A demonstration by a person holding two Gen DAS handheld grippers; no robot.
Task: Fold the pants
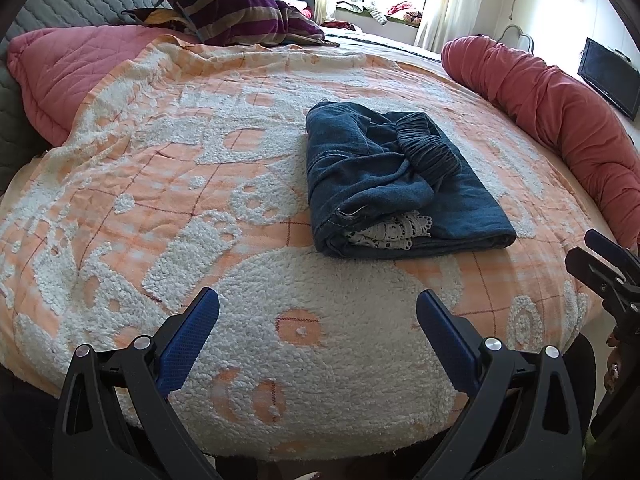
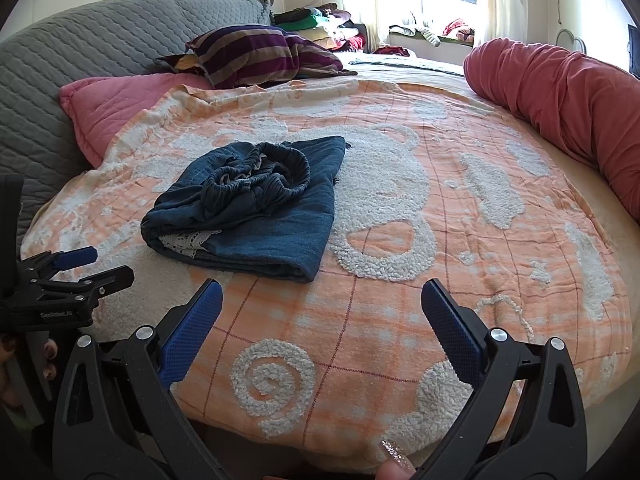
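Note:
Dark blue denim pants (image 1: 396, 184) lie folded into a compact bundle on the orange-and-white blanket (image 1: 200, 200), elastic waistband on top and a bit of white lace showing at the near edge. They also show in the right wrist view (image 2: 256, 208). My left gripper (image 1: 318, 312) is open and empty, held back near the bed's front edge, apart from the pants. My right gripper (image 2: 322, 304) is open and empty too, to the right of the pants. Each gripper shows at the other view's edge: right gripper (image 1: 600, 260), left gripper (image 2: 80, 268).
A long red bolster (image 1: 560, 120) runs along the bed's right side. A pink quilted pillow (image 1: 68, 68) and a striped purple cushion (image 1: 236, 12) lie at the back left. A grey quilted headboard (image 2: 80, 52) stands behind. The bed's front edge (image 1: 320, 448) is just below the grippers.

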